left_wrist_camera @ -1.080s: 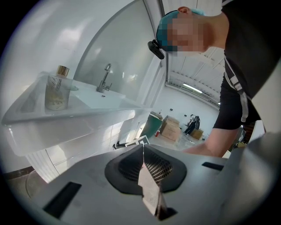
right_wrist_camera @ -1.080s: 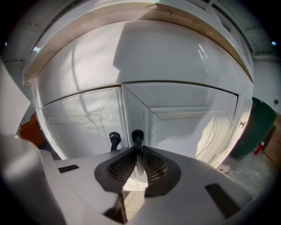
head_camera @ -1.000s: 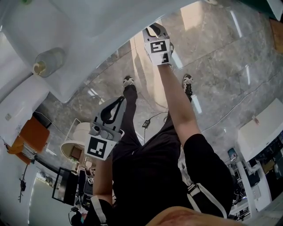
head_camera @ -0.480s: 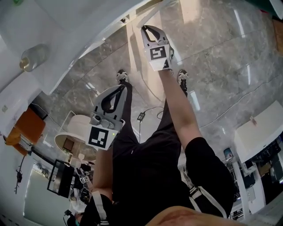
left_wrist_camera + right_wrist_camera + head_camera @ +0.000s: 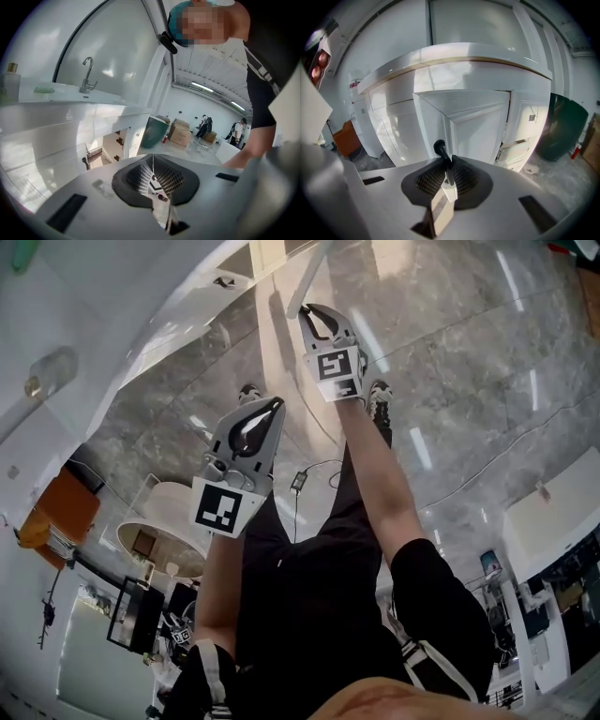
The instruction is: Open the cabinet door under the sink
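My right gripper is shut on the black handle of the white cabinet door under the sink counter. The door stands swung out, its front edge facing this gripper. From the head view I see the door edge-on from above, with the right gripper at its end. My left gripper hangs in the air closer to the person's body, shut with nothing in it. In the left gripper view the shut left gripper points past the sink's faucet toward the open cabinet interior.
The person's legs and shoes stand on the grey marble floor just behind the door. A dark green bin sits right of the cabinet. An orange object and a round white container lie to the left. People and cardboard boxes are far off.
The right gripper has stayed shut on the handle and the door has swung further out from the cabinet. The left gripper has moved up and forward, closer to the right one.
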`<move>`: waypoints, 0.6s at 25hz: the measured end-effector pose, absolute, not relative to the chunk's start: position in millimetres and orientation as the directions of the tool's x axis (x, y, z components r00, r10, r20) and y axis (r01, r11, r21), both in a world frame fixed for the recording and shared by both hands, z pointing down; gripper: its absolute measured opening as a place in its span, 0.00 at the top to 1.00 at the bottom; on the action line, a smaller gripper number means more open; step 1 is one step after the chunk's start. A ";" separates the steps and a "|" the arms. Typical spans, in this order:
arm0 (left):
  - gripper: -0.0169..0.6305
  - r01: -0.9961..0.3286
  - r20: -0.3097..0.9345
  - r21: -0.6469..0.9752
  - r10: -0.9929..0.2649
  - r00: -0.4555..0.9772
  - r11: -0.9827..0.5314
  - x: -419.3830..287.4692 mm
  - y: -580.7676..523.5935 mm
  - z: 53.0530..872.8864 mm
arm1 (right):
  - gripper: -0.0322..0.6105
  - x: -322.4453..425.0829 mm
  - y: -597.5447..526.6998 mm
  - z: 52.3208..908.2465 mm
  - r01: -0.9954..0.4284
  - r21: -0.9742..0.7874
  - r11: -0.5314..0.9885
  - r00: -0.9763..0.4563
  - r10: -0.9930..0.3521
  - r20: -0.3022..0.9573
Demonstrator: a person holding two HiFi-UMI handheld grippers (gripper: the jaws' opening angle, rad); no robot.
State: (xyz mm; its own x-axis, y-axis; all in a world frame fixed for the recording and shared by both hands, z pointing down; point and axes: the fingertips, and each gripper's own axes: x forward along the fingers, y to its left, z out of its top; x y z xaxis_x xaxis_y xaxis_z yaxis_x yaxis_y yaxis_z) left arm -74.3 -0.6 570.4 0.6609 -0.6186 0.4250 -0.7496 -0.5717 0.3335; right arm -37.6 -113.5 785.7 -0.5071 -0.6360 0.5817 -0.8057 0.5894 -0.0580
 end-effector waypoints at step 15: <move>0.95 -0.686 0.423 0.389 -0.542 0.726 -0.615 6.2 -6.6 588.8 | 0.80 84.5 -102.2 784.1 -0.809 -0.095 0.580 -0.508 -0.608 0.610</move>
State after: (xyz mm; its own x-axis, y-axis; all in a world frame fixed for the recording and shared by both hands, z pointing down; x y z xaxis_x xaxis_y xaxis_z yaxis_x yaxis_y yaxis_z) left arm 6.2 -6.6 588.8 0.7261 -0.5420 0.4231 -0.6858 -0.6154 0.3886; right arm 84.5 -102.2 784.1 -0.5077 -0.6080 0.6103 -0.8089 0.5802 -0.0949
